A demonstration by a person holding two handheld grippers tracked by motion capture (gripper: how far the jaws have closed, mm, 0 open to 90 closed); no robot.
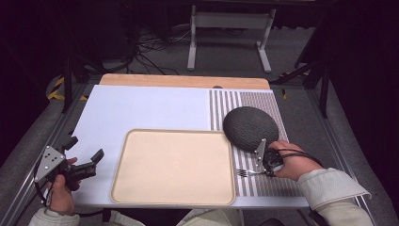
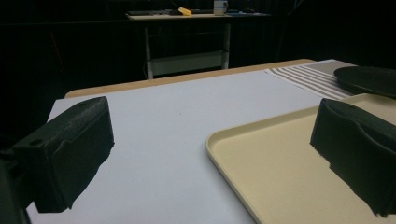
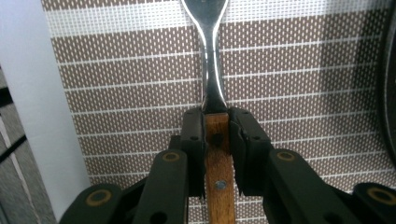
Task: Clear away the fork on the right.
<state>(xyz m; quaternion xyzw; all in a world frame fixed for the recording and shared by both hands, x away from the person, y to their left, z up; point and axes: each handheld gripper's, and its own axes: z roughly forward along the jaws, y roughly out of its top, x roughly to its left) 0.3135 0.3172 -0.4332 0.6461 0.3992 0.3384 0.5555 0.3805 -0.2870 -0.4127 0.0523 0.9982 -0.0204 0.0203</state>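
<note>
Fork (image 3: pixel 211 56) handling comes last here, since the larger things set the stage. The table (image 1: pixel 141 110) carries a pale sheet, and on it sits a beige tray (image 1: pixel 172 167), bare and shallow with a raised rim. To the tray's right lies a striped mat (image 1: pixel 266 186), brown and white, woven. On the far part of that mat rests a dark round plate (image 1: pixel 250 127), matte and textured.

The left gripper (image 1: pixel 84 162) hangs just off the tray's left edge, low over the sheet; in its own view the jaws stand wide apart with nothing between them, the tray's corner (image 2: pixel 280 163) lying ahead.

The right gripper (image 1: pixel 268 160) is down on the mat, just beside the plate's near edge. Its jaws are clenched on the fork's wooden handle (image 3: pixel 218 154), right where the wood meets the metal neck. The fork points away from the gripper toward the tray, tines (image 1: pixel 242 173) at the mat's left margin, close to the tray's right rim.

By my judgement the fork is light and stiff, so it should not sag or bend in the grip. The polished metal neck looks slippery; the wood offers better purchase, and the flat sides of the handle suit the pads. Held this near the neck, the heavier metal end is close to the jaws, so it should tip little. Whether the fork is touching the mat or is just lifted, I cannot tell.
</note>
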